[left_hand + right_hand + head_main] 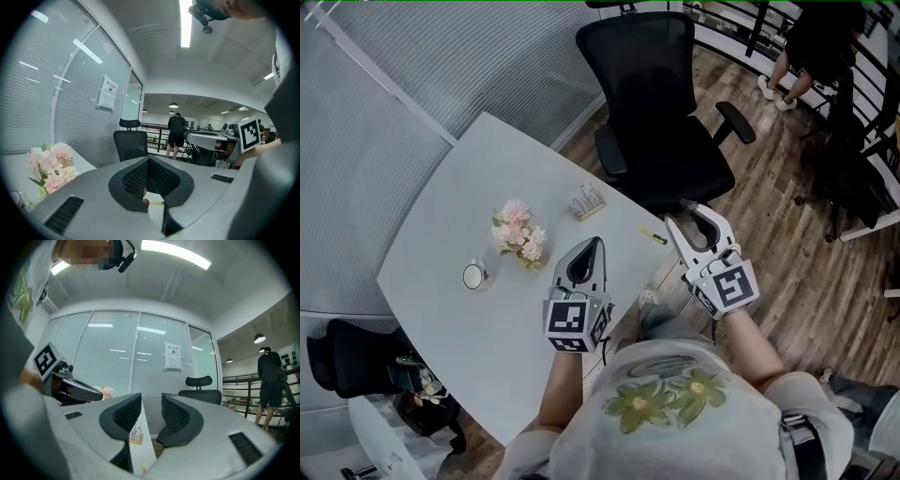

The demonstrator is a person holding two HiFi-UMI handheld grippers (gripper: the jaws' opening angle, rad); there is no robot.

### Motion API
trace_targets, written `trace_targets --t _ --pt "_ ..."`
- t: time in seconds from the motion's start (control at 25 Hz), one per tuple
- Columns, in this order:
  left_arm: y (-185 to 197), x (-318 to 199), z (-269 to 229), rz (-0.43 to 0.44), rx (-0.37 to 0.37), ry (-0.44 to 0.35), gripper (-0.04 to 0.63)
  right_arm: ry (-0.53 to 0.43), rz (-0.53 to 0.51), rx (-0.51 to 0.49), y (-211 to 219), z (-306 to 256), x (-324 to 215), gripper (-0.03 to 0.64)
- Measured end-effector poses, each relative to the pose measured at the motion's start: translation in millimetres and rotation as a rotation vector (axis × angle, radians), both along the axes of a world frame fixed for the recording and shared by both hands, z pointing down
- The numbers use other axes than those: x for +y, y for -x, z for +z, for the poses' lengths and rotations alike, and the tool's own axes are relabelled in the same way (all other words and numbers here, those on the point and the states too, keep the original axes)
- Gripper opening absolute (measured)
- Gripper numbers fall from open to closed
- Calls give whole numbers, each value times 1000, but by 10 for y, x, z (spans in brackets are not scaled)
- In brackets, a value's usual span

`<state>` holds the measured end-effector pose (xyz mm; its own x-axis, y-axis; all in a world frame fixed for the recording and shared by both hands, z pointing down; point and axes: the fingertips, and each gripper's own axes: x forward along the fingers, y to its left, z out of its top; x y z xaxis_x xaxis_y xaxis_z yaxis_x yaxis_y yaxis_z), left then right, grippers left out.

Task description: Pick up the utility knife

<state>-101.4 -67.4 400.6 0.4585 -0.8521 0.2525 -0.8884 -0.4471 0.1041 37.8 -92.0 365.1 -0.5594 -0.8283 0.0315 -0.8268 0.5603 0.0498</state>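
The utility knife [652,235] is a small yellow strip lying near the right edge of the white table [441,244]. It shows as a yellow sliver below the jaws in the left gripper view [157,203] and in the right gripper view [143,469]. My left gripper [596,242] [149,160] hovers over the table just left of the knife, jaws shut with nothing in them. My right gripper [682,214] [151,401] hangs beyond the table edge, just right of the knife, jaws open and empty.
A pink flower bunch [520,234], a white cup [474,275] and a small wooden holder of sticks [587,202] stand on the table. A black office chair [656,103] sits behind the table's far edge. A person [806,47] stands by railings on the wood floor.
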Motion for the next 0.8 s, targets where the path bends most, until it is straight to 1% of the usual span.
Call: trace_targets --t 0.2,0.44,0.8 --pt "18 -172 96 -11 -3 34 9 68 -44 50 80 340 -159 132" --pt "-33 -304 242 -5 -17 66 10 151 -158 117 224 834 -256 132" --pt "-157 -427 446 -2 -25 114 10 287 -245 203 279 1597 -342 132"
